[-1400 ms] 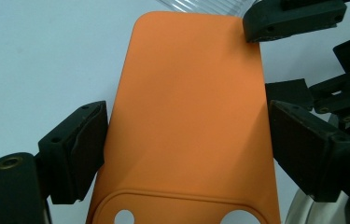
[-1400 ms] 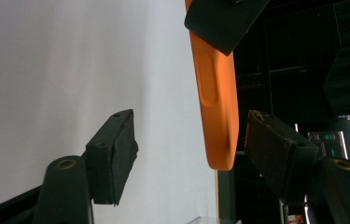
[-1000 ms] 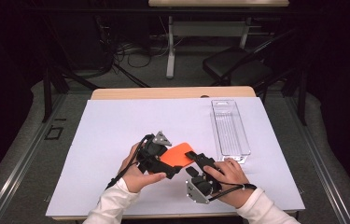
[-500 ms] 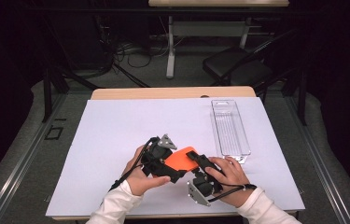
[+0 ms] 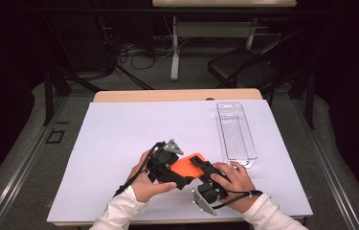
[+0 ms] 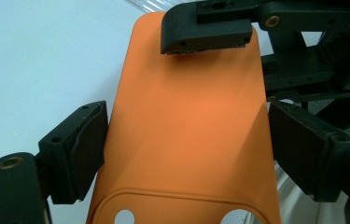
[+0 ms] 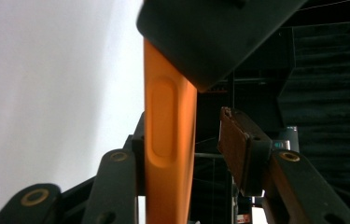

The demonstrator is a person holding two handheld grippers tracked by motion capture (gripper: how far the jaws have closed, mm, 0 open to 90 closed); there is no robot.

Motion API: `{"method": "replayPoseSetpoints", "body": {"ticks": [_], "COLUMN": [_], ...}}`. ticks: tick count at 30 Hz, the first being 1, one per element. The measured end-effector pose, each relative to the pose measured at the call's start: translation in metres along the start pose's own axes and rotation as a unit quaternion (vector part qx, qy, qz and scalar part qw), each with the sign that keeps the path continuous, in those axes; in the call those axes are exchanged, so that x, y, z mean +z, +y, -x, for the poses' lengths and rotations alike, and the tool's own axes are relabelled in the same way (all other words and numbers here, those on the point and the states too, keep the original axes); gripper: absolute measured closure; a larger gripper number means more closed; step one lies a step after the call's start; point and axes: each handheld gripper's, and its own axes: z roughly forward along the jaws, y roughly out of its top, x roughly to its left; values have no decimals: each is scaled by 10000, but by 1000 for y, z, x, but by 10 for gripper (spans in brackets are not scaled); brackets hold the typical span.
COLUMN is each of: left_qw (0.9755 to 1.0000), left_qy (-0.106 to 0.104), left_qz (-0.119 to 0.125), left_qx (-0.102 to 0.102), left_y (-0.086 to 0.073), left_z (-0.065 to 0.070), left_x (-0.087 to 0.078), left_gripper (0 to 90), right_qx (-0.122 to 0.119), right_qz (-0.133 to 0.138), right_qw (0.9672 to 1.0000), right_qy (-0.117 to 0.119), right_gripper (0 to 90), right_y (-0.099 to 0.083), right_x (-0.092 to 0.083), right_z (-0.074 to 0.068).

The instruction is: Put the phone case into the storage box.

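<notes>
1. Orange phone case (image 5: 187,166) sits between my two grippers, just left of the clear plastic tray (image 5: 236,134) and over the white sheet on the table (image 5: 119,129).
2. I see my left gripper (image 6: 182,140) clamped across the case's width, a pad against each long edge.
3. My right gripper (image 7: 186,140) has just been closing, with the case's edge between its jaws; one pad touches the case, the other stands off, so there's no clamp.
</notes>
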Motion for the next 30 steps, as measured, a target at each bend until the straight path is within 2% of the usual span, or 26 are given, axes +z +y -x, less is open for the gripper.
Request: {"method": "replayPoseSetpoints", "body": {"ticks": [11,30], "left_qw": [9997,9993], "left_qy": [-172,-246], "left_qz": [30,8], "left_qx": [-184,-265], "left_y": [-1,-1], "left_z": [-4,-5], "left_x": [1,1], "left_gripper": [153,153], "right_qx": [-78,-164], "right_qz": [-30,-48], "right_qw": [9999,9998], "right_qy": [-77,-111], "right_gripper": [683,786], "right_y": [-2,-1], "right_x": [1,3], "right_z": [0,-4]}}
